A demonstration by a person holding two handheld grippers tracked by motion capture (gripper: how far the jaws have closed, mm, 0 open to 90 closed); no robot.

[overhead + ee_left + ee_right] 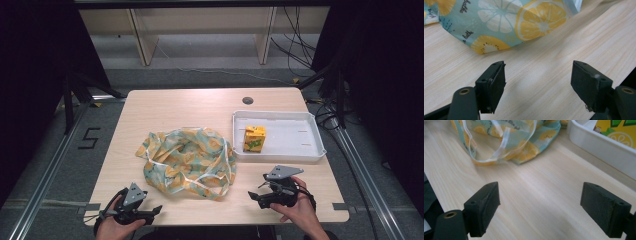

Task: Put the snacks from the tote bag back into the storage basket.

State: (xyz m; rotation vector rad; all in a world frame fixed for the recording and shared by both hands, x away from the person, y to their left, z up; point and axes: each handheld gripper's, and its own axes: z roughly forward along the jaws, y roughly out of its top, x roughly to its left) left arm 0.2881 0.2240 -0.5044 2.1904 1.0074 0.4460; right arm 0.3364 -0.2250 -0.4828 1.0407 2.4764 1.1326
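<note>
A crumpled bag [187, 161] with lemon pictures lies in the middle of the table [165, 107]. The left gripper [150, 214] sits near the front edge, jaws wide apart, nothing between them. The right gripper [255, 192] is just beside the bag's clear handles [499, 142] (not touching them), jaws wide too and holding nothing. A yellow juice box [254, 138] stands in the white tray [300, 152].
</note>
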